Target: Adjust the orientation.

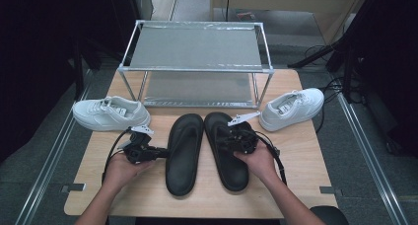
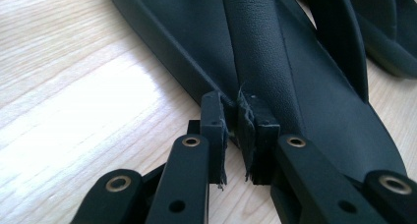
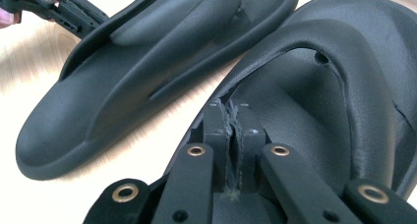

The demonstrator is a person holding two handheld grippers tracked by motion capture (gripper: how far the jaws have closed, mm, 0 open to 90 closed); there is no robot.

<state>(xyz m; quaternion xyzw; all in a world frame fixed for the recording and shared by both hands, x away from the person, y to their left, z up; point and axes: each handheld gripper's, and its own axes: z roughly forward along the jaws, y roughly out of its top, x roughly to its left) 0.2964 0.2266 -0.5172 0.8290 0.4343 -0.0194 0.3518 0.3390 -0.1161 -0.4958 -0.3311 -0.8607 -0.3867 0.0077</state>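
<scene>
Two black sandals lie side by side in the middle of the wooden table point(image 1: 300, 185). At the left sandal's point(image 1: 183, 156) point(image 2: 295, 67) point(image 3: 147, 52) outer rim, near the strap's base, my left gripper point(image 1: 162, 150) point(image 2: 235, 130) point(image 3: 59, 8) has its jaws nearly together, pinching the rim. My right gripper point(image 1: 220, 140) point(image 3: 230, 130) lies over the right sandal point(image 1: 232, 173) point(image 3: 354, 86) point(image 2: 388, 37), jaws pressed together on the thin edge where strap meets sole. A hand holds each gripper from the near side.
A metal-framed rack point(image 1: 197, 47) with two grey shelves stands at the table's back. One white sneaker point(image 1: 111, 113) sits at the left, another point(image 1: 293, 109) at the right, both just in front of the rack.
</scene>
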